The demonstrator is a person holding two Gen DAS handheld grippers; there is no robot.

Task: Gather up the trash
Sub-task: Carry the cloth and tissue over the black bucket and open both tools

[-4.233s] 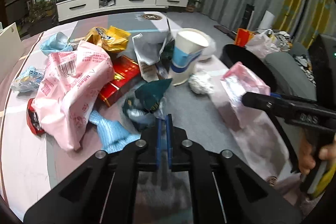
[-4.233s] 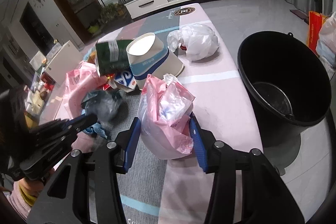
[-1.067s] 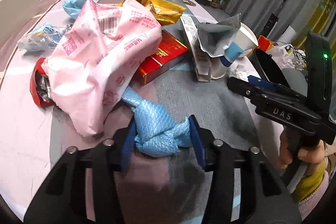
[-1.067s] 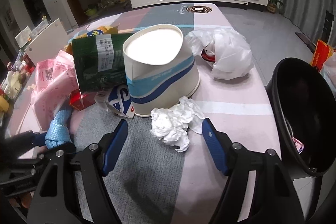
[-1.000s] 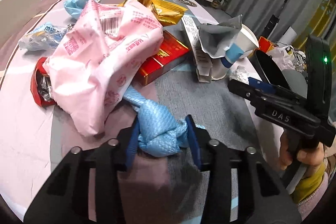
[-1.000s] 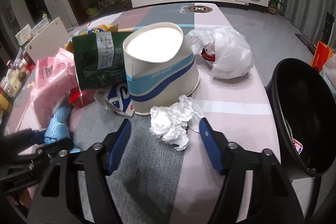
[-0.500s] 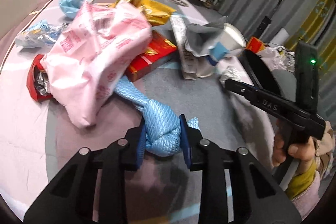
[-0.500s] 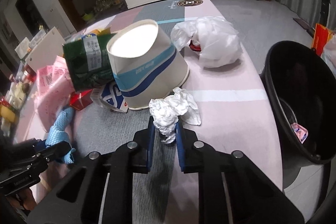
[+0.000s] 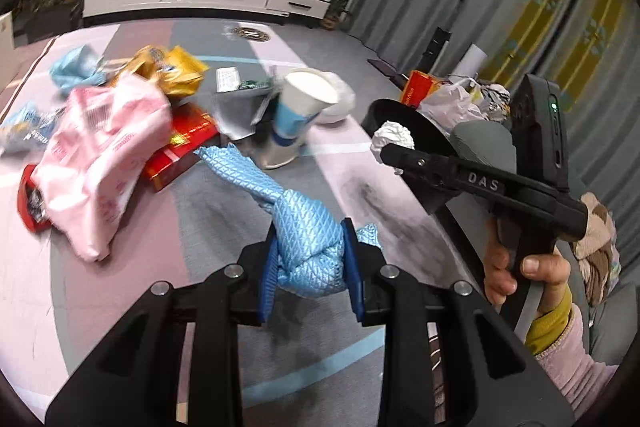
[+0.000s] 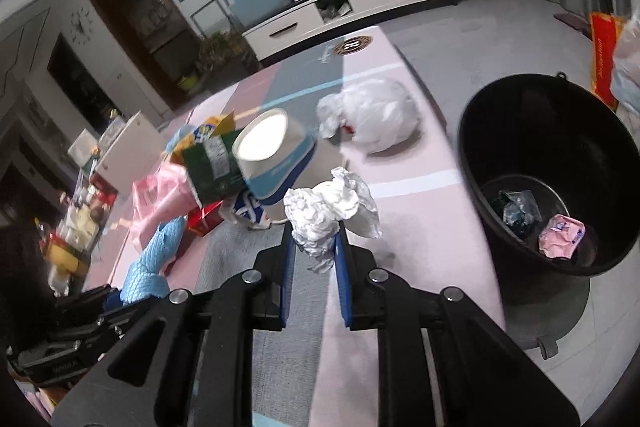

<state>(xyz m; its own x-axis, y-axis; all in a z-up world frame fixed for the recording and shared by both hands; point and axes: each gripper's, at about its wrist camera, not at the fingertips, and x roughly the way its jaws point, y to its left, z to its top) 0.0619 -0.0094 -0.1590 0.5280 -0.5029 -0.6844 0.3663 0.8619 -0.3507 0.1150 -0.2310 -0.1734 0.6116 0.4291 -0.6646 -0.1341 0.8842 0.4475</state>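
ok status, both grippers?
Left gripper shut on blue cloth. Right gripper shut on white tissue wad. Black bin open, path unobstructed.

— Any lettering legible in the living room?

— Only "DAS", in pale capitals on the black body of the right gripper (image 9: 394,151), seen from the left wrist camera.

— And the wrappers on the table (image 9: 120,291)?

— The pink bag's (image 9: 100,151) red print and the other packaging labels are too blurred to read.

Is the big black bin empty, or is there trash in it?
Not empty. The black bin has a crumpled pink wrapper and a dark scrunched piece lying at the bottom.
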